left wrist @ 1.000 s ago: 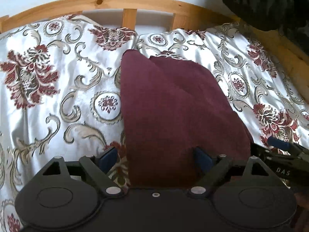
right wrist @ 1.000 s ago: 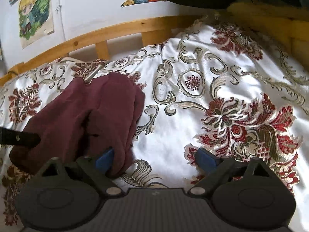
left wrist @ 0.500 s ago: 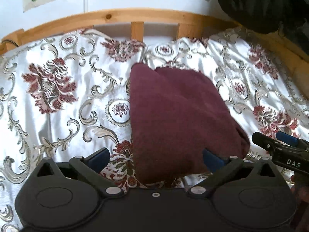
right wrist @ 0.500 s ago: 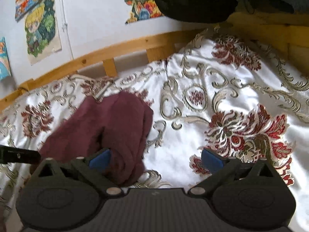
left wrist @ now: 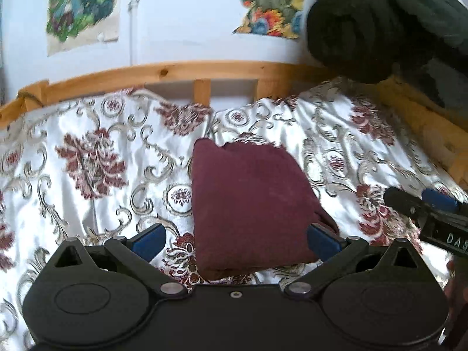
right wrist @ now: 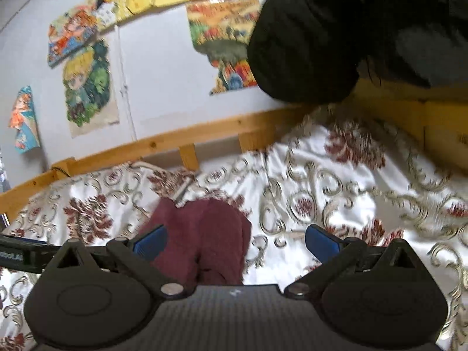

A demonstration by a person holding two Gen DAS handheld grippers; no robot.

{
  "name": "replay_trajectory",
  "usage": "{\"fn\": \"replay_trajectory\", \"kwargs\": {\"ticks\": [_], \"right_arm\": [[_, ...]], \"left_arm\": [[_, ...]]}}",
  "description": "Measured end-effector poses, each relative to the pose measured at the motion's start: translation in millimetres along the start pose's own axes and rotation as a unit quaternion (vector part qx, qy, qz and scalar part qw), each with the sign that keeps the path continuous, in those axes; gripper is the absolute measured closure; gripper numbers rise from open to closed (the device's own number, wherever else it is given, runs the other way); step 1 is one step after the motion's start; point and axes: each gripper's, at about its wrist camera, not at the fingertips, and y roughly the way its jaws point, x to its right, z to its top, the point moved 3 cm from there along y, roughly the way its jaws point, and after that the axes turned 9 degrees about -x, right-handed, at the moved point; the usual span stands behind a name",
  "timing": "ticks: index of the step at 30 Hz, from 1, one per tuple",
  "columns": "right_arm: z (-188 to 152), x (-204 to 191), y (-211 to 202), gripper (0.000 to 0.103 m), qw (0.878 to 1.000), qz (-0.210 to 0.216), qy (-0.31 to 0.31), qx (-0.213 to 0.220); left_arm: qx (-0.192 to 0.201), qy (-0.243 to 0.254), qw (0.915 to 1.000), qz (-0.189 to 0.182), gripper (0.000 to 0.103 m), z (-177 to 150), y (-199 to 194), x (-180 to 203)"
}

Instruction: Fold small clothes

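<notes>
From my left wrist camera I see the whole folded maroon garment (left wrist: 251, 204) as a neat block lying flat on the flowered bedspread (left wrist: 87, 161), and at the right edge the tip of my right gripper (left wrist: 421, 204) hanging above the spread, just beside the garment's right side. My right wrist camera shows what the left cannot: the garment (right wrist: 204, 234) end on, with two rounded lobes and a crease between them, far more of the wall with its posters (right wrist: 87, 87), and the black bar of my left gripper (right wrist: 20, 253) coming in from the left edge. In the left view the left gripper (left wrist: 234, 238) has its fingers (left wrist: 149, 238) spread as wide as they go and holds nothing; the garment lies below and ahead of them, its near edge showing in the gap between the two blue pads without touching either. In the right view the right gripper (right wrist: 235, 241) is likewise fully open and empty; the garment lies under the left finger and the left half of the gap, clear of both fingers (right wrist: 321, 241). I count one garment, two grippers with two fingers each, one wooden bed rail (left wrist: 175, 73), and one dark rolled blanket (left wrist: 365, 23) at the upper right.
</notes>
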Motion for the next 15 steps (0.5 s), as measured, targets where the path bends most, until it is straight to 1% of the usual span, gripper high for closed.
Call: {"fn": "replay_trajectory", "kwargs": {"ticks": [3,6,9,12,15], "right_arm": [[4,-8,-16,0.0,1.0,0.006,-0.003,0.014],[1,-16,-31,0.0,1.0,0.013,-0.004,0.016],[-7,-25,-45,0.0,1.0,0.015,-0.017,0.014],[-19,-32,-60,0.0,0.999,0.011,-0.027,0.014],[-30,-36,-74,0.0,0.999,0.0,-0.032,0.017]], "left_arm": [[0.015,0.031,0.9993,0.017,0.001,-6,-17,5],[0.036,0.037,0.9981,0.035,0.001,-16,-34,5],[0.052,0.033,0.9975,0.034,0.001,-29,-43,2],[0.052,0.034,0.9974,0.035,0.001,-40,-46,-2],[0.052,0.02,0.9981,0.028,0.001,-48,-46,-8]]}}
